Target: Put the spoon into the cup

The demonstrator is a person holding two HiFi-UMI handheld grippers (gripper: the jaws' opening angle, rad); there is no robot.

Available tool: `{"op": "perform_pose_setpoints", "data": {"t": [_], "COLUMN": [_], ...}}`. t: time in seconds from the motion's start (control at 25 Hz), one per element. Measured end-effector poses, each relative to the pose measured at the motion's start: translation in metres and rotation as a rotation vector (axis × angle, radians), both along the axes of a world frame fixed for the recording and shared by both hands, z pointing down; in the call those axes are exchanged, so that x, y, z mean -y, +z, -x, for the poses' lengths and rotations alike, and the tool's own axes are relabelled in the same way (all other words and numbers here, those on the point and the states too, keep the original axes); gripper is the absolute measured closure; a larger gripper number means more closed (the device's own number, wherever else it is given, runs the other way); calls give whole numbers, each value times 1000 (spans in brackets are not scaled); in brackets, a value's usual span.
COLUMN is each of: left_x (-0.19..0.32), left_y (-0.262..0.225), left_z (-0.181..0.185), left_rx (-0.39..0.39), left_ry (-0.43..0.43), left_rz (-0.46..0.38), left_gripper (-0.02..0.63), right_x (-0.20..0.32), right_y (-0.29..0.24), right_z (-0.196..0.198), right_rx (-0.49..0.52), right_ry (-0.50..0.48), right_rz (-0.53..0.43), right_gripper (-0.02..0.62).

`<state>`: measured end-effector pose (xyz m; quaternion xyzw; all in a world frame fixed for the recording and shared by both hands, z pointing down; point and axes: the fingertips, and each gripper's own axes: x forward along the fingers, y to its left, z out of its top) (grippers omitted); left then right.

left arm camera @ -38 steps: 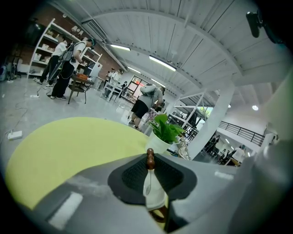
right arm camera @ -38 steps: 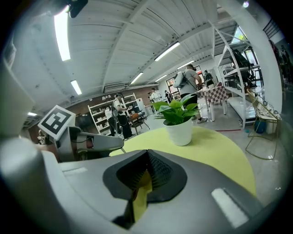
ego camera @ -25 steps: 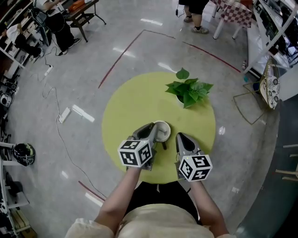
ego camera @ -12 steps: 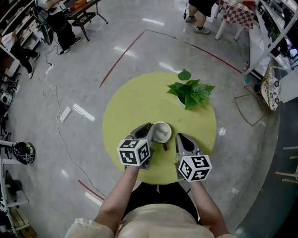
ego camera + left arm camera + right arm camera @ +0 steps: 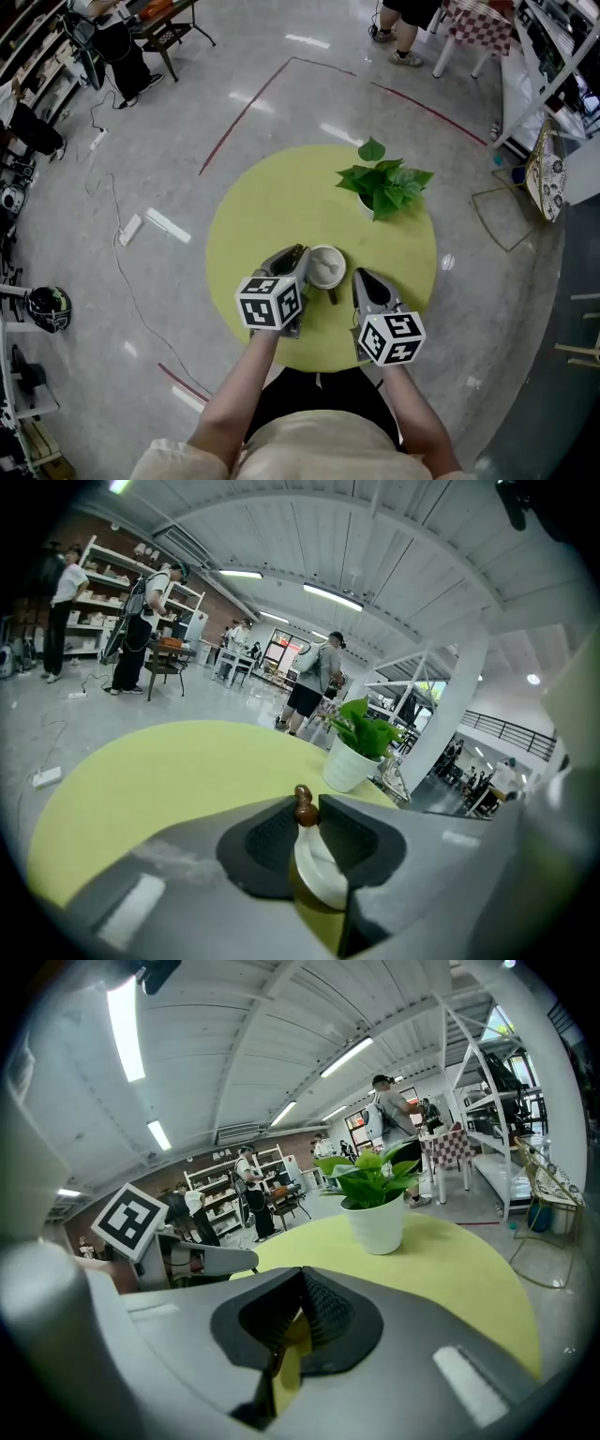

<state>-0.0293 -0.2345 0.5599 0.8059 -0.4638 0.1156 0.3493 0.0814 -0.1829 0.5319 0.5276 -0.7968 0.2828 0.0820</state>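
On the round yellow-green table (image 5: 272, 206), the release step is judged to be in hand. The left gripper's (image 5: 307, 803) jaws have just been opening and are spread loosely round the white, brown-knobbed spoon (image 5: 319, 866), right beside the cup (image 5: 325, 267). The right gripper (image 5: 302, 1277) is pressed together on nothing. A clean withdrawal is called for next. The cup is not made out in the 2 gripper views, and the spoon's bowl is hidden.

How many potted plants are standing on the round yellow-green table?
1. The potted plant stands on the far right part of the round table, beyond the cup. The grippers cover little of the table, so another is unlikely.
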Motion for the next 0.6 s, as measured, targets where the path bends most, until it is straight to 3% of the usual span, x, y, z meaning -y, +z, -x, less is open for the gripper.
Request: {"op": "perform_pose_setpoints", "data": {"t": [0.6], "left_x": [4], "left_y": [11], "left_z": [7], "left_rx": [0], "left_ry": [-17], "left_rz": [24], "left_gripper": [518], "right_x": [1], "right_y": [0], "right_z": [-4], "right_rx": [-3], "right_ry": [10], "right_rz": [0], "right_gripper": [595]}}
